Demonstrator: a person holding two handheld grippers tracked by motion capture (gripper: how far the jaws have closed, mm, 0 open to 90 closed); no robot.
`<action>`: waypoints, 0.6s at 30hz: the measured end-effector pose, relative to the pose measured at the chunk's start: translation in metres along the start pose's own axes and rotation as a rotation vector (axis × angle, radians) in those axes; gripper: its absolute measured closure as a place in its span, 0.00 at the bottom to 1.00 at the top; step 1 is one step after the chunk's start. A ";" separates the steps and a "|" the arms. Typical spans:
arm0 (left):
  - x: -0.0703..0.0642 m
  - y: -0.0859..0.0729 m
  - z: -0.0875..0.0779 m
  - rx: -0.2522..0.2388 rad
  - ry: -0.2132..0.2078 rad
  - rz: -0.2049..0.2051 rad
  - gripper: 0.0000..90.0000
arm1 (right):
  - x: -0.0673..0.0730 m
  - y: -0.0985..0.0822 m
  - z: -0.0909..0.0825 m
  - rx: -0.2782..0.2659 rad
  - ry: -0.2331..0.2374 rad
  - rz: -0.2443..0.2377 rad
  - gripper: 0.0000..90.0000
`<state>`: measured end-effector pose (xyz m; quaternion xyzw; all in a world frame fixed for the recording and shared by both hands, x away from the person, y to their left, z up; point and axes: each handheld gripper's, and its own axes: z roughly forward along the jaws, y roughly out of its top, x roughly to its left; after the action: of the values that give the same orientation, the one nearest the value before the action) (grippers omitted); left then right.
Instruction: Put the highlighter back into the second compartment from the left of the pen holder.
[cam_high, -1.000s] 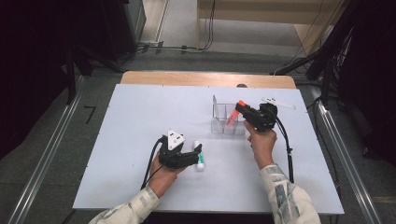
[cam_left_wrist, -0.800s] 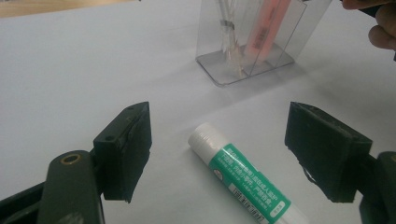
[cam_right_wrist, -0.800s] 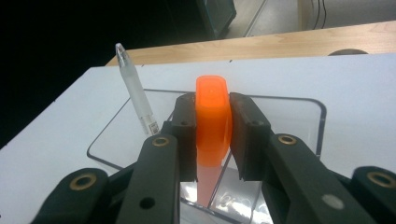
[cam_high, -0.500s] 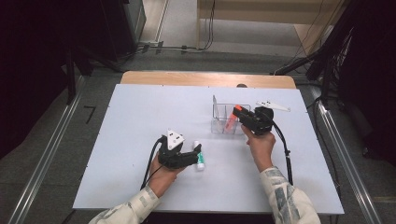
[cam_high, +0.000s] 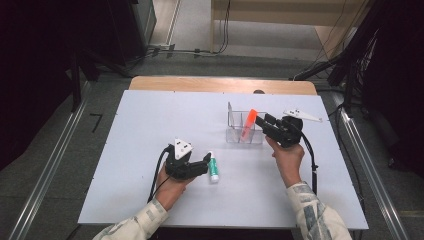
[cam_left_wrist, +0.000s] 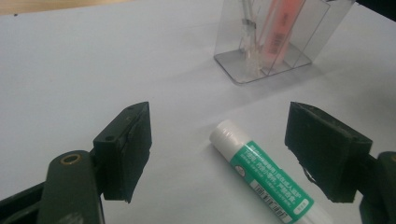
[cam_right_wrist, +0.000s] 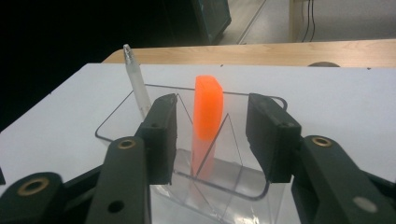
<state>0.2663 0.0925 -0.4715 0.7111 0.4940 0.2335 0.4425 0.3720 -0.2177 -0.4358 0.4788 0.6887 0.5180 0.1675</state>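
Note:
An orange highlighter (cam_high: 248, 125) (cam_right_wrist: 208, 109) stands tilted in a clear divided holder (cam_high: 235, 134) (cam_right_wrist: 116, 122), beside a clear pen (cam_right_wrist: 135, 79). My right gripper (cam_high: 262, 122) (cam_right_wrist: 212, 135) hovers at the holder's right side. Its jaws have just been opening and stand either side of the highlighter, apart from it. A green and white glue stick (cam_high: 213, 168) (cam_left_wrist: 266, 179) lies flat on the white table (cam_high: 150, 125). My left gripper (cam_high: 204, 165) (cam_left_wrist: 219, 154) rests low on the table, open, with the glue stick between its jaws and not touched.
A wooden ledge (cam_high: 222, 85) runs along the table's far edge. Metal rails flank the table on both sides, and cables lie on the floor beyond. The holder stands right of the table's middle, with bare white surface to its left.
The right gripper's jaws have spread and let go of the orange highlighter, which has gone down into the holder. The left gripper and the glue stick have not moved.

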 end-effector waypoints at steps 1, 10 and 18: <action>0.001 0.000 -0.001 0.001 0.003 0.000 0.25 | 0.000 -0.001 -0.002 0.000 0.000 -0.008 0.55; 0.013 -0.001 -0.004 -0.004 0.032 -0.017 0.24 | 0.006 -0.007 -0.022 0.023 0.000 -0.034 0.47; 0.021 -0.002 -0.007 -0.005 0.053 -0.029 0.24 | 0.006 -0.017 -0.040 0.044 0.000 -0.041 0.45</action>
<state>0.2685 0.1147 -0.4719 0.6964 0.5150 0.2471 0.4344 0.3320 -0.2351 -0.4326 0.4681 0.7098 0.4990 0.1676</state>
